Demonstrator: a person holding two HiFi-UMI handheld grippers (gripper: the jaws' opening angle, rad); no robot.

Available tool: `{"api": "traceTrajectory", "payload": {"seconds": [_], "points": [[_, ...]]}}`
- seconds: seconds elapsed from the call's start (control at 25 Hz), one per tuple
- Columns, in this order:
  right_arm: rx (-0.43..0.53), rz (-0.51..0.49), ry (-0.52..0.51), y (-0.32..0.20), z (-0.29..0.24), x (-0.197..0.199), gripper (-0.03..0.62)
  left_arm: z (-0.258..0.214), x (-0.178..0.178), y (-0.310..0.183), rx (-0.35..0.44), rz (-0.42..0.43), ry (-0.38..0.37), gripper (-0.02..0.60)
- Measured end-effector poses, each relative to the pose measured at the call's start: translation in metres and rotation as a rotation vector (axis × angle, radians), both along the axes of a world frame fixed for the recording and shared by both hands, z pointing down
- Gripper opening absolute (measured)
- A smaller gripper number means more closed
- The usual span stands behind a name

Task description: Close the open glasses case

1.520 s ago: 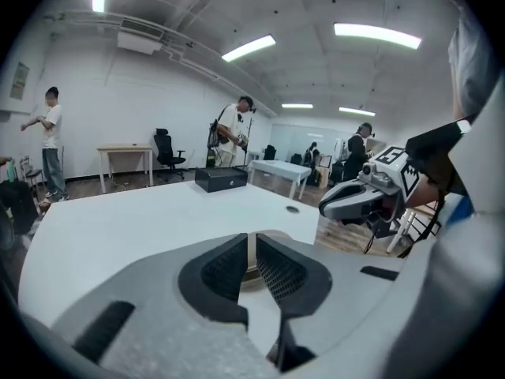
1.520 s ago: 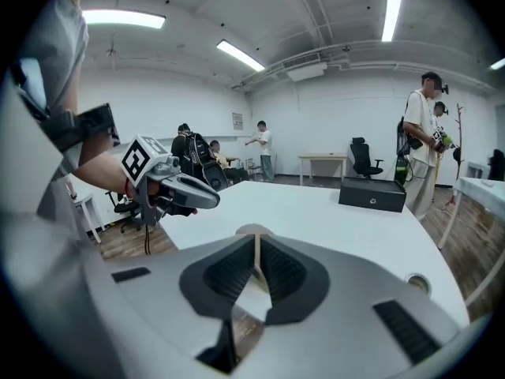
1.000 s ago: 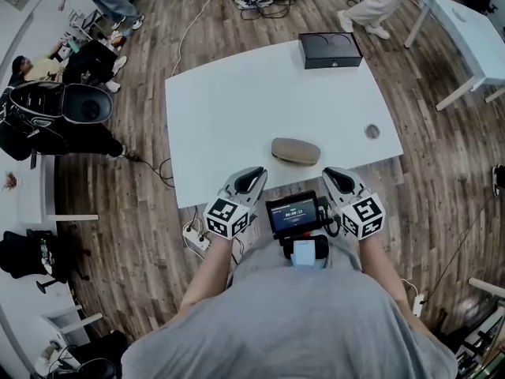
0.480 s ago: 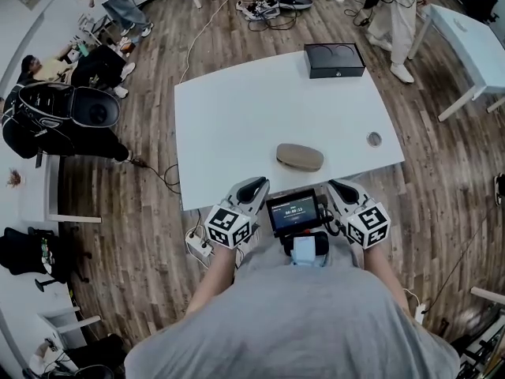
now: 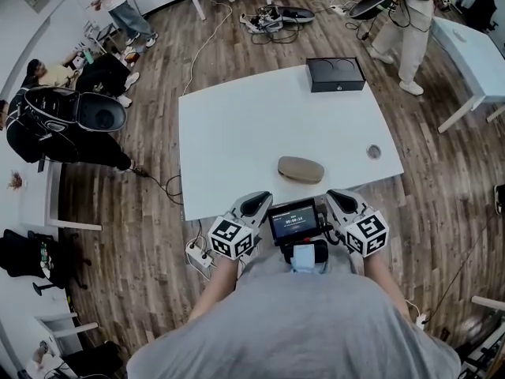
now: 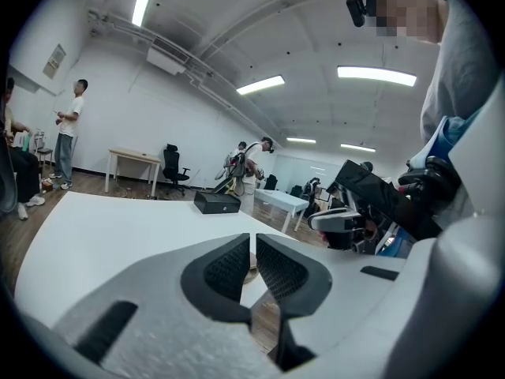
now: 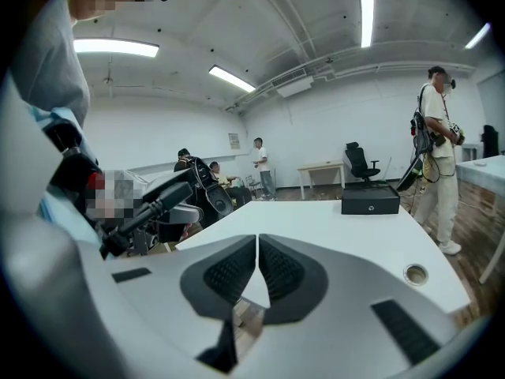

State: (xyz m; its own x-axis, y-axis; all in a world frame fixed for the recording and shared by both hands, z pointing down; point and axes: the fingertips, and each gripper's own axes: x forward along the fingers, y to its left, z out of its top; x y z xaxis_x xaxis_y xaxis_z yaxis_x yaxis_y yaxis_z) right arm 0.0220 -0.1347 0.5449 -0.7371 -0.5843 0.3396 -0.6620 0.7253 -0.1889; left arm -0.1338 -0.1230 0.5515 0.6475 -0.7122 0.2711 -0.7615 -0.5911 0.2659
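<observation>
The tan oval glasses case (image 5: 301,169) lies on the white table (image 5: 237,133) near its front edge, and its lid looks down. My left gripper (image 5: 254,204) is shut and empty at the table's front edge, to the case's near left. My right gripper (image 5: 341,200) is also shut and empty, to the case's near right. Neither one touches the case. In the left gripper view the jaws of the left gripper (image 6: 252,259) meet over the table edge. The right gripper view shows the right gripper (image 7: 257,263) the same way, with nothing between its pads.
A black box (image 5: 335,74) stands at the table's far right corner. A round cable hole (image 5: 374,151) sits near the right edge. A small screen (image 5: 293,219) hangs at my chest between the grippers. People, chairs, cables and another table (image 5: 473,38) surround the table.
The head view has shifted slightly, so the table sits a little lower and further right. A person at the back right has walked. Both grippers stay shut near the front edge.
</observation>
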Motion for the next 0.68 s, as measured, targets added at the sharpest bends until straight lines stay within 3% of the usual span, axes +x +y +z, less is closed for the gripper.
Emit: {"api": "traceTrajectory", "payload": {"seconds": [0.68], "points": [[-0.001,0.000,0.027,-0.0020,0.0011,-0.0078,0.034,0.0026,0.0040,-0.0081,-0.009,0.043,0.016,0.025]]}}
